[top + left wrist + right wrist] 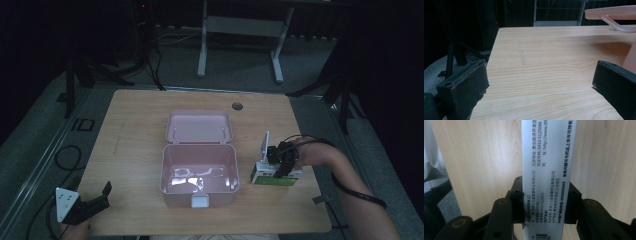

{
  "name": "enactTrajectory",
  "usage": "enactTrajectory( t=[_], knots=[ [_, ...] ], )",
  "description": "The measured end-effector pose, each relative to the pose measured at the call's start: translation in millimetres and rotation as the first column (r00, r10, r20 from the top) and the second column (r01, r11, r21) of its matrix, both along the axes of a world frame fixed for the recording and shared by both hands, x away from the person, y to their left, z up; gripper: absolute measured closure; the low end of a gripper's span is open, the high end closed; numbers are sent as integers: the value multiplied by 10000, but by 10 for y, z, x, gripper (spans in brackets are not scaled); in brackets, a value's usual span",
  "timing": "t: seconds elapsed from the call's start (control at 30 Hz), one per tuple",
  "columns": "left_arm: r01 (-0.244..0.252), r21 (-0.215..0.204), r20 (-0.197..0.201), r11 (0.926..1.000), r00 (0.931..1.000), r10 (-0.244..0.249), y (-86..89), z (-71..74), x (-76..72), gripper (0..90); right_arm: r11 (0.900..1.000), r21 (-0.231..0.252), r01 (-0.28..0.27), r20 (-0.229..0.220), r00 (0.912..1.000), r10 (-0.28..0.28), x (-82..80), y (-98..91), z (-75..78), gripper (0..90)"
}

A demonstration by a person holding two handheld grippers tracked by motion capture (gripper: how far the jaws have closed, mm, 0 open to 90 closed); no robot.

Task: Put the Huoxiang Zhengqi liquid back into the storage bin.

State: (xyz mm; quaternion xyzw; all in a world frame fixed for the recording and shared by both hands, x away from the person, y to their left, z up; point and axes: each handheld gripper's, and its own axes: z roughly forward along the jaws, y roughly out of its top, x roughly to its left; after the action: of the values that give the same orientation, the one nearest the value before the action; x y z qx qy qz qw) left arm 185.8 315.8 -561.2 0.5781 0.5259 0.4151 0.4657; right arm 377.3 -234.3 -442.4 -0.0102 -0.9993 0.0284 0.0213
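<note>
The open storage box (199, 175) is pale pink inside and out, with a white latch at its front. The table (135, 130) is light wood with fine grain. The right gripper (544, 207) is black and grips a white carton (547, 170) printed with black text and a barcode; the high view shows a green band on the carton's side. The left gripper (90, 205) is black with a grey plate.
</note>
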Motion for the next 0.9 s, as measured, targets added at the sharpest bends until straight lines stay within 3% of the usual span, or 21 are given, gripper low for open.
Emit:
enactTrajectory(
  t=[0.6,0.9],
  knots=[
    [13,59,-21,10000,10000,-13,-5,2,0,2,9999,-31,-167,-261,9995,166,-281,35,76,614],
    [19,56,-23,10000,10000,-19,-6,2,1,2,9999,-40,-97,-131,9999,96,-337,85,271,615]
  ],
)
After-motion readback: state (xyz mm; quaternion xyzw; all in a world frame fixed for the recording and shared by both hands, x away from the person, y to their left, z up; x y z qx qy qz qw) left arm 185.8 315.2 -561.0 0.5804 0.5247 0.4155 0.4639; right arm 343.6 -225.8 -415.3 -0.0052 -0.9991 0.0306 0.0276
